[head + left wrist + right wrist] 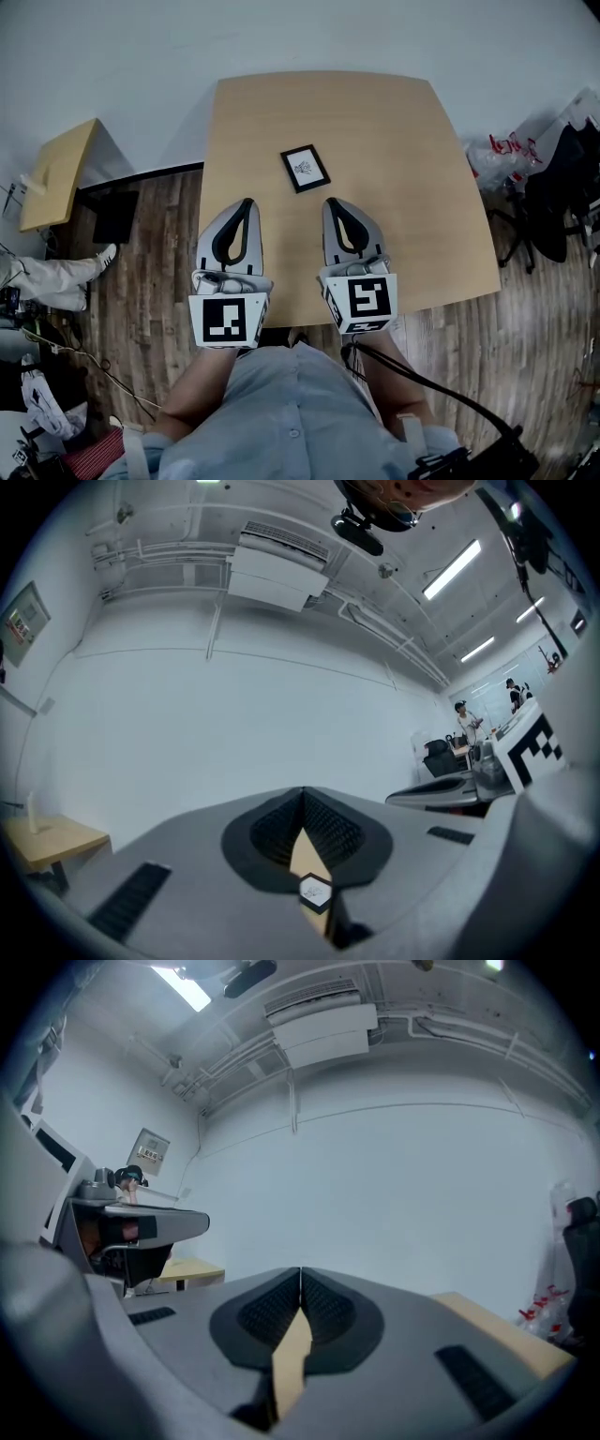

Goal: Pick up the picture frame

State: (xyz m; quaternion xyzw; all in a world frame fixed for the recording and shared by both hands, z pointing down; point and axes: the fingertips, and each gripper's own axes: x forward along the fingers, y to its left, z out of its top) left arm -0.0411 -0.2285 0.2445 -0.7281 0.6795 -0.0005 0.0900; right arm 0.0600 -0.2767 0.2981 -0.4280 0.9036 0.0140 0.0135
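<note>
Head view, nearest first: a person's pale blue shirt (281, 412), then the left gripper (247, 201) and the right gripper (331, 201), side by side over the near half of the light wooden bench (394, 122). Both pairs of fingers are pressed together at the tips, with nothing between them. Just beyond the tips a small black picture frame with a white print (305, 169) lies flat on the bench. It touches neither gripper, sits between their lines, and is nearer the right one.
</note>
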